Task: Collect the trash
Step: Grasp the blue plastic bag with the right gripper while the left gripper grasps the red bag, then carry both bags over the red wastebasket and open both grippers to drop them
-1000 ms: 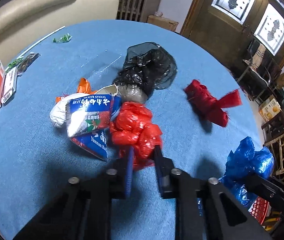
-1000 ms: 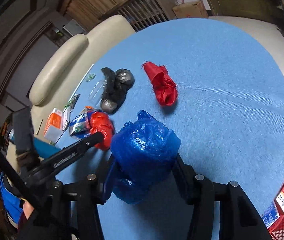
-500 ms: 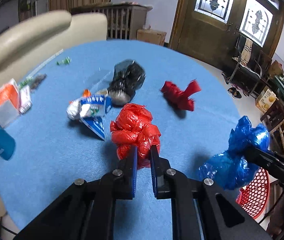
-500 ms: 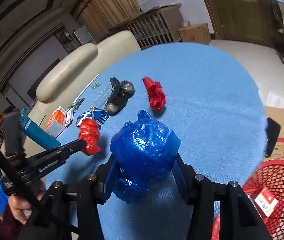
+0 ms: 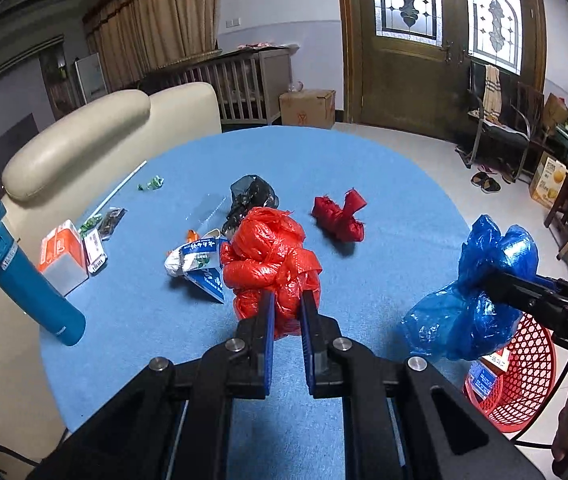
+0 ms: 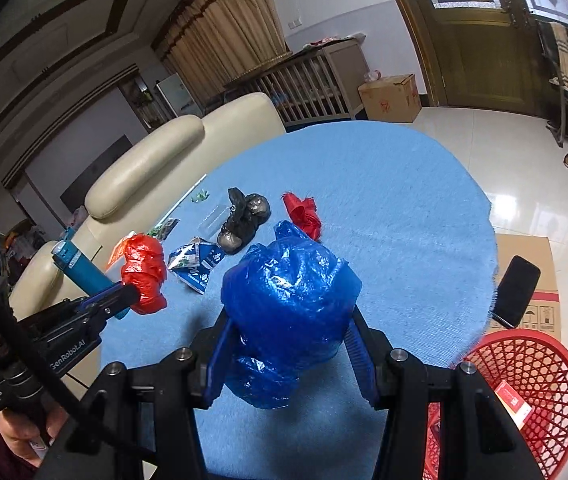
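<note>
My left gripper (image 5: 286, 304) is shut on a crumpled orange-red plastic bag (image 5: 269, 256) and holds it above the blue round table (image 5: 143, 312); it also shows in the right wrist view (image 6: 143, 276). My right gripper (image 6: 288, 344) is shut on a blue plastic bag (image 6: 288, 304), lifted near the table's right edge (image 5: 480, 288). On the table lie a black bag (image 5: 253, 200), a dark red bag (image 5: 340, 216) and a blue-white carton (image 5: 199, 264). A red mesh basket (image 6: 532, 392) stands on the floor at the right.
A teal bottle (image 5: 23, 284) and an orange-white box (image 5: 61, 256) stand at the table's left edge. Small wrappers (image 5: 151, 184) and a straw lie at the back left. A cream sofa (image 5: 95, 140) is behind. A phone (image 6: 516, 292) overhangs a cardboard box.
Both grippers have risen and pulled back from the table, each with its bag. The orange-red bag has come off the table. The red basket has come into view.
</note>
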A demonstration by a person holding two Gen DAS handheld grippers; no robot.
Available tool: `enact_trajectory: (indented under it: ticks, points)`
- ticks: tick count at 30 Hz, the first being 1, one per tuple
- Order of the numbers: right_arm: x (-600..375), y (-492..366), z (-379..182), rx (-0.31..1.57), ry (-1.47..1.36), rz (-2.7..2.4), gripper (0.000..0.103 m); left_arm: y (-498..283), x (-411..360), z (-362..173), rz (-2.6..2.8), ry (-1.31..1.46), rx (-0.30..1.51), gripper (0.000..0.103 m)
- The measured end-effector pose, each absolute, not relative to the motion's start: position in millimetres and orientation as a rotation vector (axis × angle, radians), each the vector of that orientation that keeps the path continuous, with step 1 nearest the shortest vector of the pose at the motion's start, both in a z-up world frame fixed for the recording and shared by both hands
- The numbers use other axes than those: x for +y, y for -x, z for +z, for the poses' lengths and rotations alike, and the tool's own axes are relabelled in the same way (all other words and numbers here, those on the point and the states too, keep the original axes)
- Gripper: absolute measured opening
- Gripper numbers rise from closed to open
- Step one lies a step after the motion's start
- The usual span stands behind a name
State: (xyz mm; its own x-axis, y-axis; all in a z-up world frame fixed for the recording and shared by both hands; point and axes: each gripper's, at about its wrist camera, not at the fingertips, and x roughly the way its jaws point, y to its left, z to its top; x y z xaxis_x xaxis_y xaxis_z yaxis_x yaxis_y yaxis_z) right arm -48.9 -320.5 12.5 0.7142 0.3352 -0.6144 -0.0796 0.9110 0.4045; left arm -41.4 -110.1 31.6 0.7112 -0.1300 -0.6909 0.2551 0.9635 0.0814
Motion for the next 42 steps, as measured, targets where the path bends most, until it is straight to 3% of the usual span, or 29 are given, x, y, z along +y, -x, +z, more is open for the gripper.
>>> enact_trajectory:
  ticks: [42]
  points:
    - [-372,84,15,0.737,-0.435,0.162,0.055,69,-176,26,-0.286,-0.335,0.752,0.013]
